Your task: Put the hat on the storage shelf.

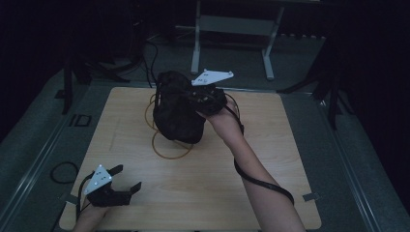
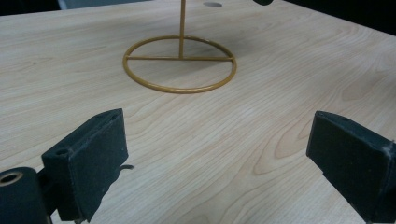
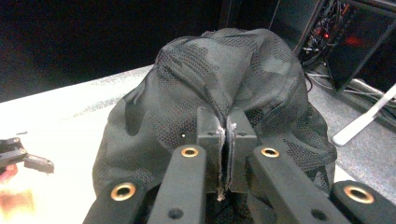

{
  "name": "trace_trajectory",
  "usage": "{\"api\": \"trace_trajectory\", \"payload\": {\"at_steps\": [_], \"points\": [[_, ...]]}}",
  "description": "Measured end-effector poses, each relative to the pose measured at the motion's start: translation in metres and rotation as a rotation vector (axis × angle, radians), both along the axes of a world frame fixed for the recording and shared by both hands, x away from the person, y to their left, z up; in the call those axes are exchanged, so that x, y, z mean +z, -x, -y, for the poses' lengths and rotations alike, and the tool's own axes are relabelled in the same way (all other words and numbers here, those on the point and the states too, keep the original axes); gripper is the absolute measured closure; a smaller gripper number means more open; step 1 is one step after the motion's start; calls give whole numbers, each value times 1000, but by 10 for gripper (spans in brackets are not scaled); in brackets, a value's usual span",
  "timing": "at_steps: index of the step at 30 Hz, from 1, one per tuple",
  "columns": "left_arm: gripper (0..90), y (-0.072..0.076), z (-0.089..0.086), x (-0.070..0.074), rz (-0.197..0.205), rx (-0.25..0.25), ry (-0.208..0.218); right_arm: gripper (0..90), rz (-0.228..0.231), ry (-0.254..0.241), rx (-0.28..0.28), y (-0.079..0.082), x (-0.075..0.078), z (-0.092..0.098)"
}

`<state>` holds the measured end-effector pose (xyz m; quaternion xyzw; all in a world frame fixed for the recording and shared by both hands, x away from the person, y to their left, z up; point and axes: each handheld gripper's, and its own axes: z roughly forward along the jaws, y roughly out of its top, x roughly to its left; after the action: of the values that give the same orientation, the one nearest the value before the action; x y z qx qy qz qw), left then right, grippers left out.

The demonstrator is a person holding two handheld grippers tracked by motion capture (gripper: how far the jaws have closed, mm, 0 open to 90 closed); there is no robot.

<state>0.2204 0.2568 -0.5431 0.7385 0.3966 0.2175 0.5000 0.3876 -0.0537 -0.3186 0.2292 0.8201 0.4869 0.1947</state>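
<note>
A black mesh fabric item (image 1: 176, 113), rounded like a cap or bag, hangs over a gold wire stand whose ring base (image 1: 171, 150) rests on the wooden table (image 1: 217, 193). My right gripper (image 1: 205, 96) is at the item's upper right side, shut on a fold of the fabric (image 3: 224, 84); its jaws (image 3: 226, 119) meet with the cloth pinched between them. My left gripper (image 1: 126, 178) sits low at the table's front left corner, open, with nothing between its pads (image 2: 93, 154). It faces the stand's ring base (image 2: 180, 88) and thin post (image 2: 182, 28).
The right gripper's cable (image 1: 261, 181) loops beside the forearm over the table's right half. A white metal table frame (image 1: 232, 24) stands on the floor beyond the far edge. Dark cables lie on the floor at left (image 1: 63, 171). The surroundings are dark.
</note>
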Motion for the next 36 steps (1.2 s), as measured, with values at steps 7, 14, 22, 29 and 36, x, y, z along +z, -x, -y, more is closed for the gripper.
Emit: {"api": "trace_trajectory", "payload": {"at_steps": [7, 14, 22, 29, 36], "points": [[60, 0, -1, -1, 0, 0, 5, 854, -18, 19, 0, -6, -11, -10], [60, 1, -1, -3, -2, -4, 6, 802, -49, 41, 8, -11, -21, -18], [61, 1, 0, -3, -1, -5, 18, 659, -85, 35, 13, -14, -28, -20], [60, 1, 1, -5, -8, -6, 19, 534, -97, 20, 15, -14, -26, -14], [60, 0, 1, -5, -6, -3, 24, 417, -106, 3, 7, -15, -23, -5]]}}
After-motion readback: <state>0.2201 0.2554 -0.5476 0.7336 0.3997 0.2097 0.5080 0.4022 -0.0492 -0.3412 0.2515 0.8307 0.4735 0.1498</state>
